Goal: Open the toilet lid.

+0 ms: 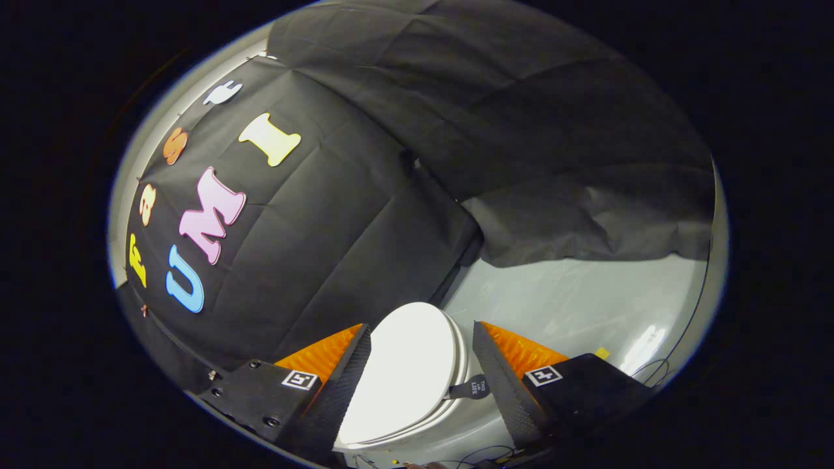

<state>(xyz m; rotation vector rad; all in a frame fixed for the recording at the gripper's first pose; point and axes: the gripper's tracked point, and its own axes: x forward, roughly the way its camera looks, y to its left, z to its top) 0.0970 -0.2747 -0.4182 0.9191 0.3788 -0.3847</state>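
Gripper [422, 345] spread around closed toilet lid [407, 374] (seemingly not touching).

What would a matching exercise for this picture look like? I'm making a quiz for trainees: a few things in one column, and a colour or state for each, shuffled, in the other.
Things:
1. toilet lid
2. pull tab
3. gripper
4. floor

Descriptions:
A. open, fingers either side of the lid
B. pale grey, shiny
C. white, closed
D. dark strap at the lid's edge

Pairs: 1-C, 2-D, 3-A, 4-B

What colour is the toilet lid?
White, plain in the gripper view: the toilet lid lies between the open gripper fingers.
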